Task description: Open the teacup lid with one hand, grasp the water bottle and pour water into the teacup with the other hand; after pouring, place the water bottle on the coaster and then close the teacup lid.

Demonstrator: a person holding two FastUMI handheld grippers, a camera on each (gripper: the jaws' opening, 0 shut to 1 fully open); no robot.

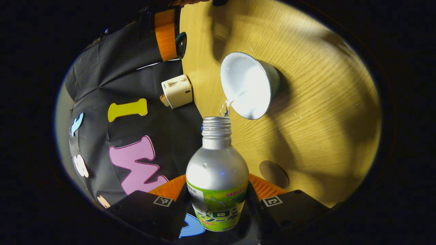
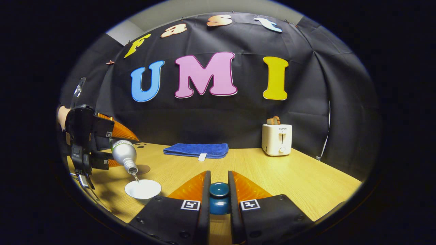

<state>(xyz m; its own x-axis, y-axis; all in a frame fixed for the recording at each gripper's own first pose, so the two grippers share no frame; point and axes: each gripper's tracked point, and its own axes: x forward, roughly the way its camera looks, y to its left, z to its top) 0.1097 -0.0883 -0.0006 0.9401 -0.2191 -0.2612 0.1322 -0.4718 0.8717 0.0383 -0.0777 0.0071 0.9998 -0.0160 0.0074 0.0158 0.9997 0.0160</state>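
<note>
Nearest in the right gripper view, the teacup lid [image 2: 218,195] is clamped by its knob in the right gripper [image 2: 218,190]. Farther left, the water bottle [image 2: 124,154] is pinched around its body by the left gripper [image 1: 218,204] and tilted, water falling into the teacup [image 2: 143,189]. The smooth metal body is judged slippery; the cup fragile, light
</note>
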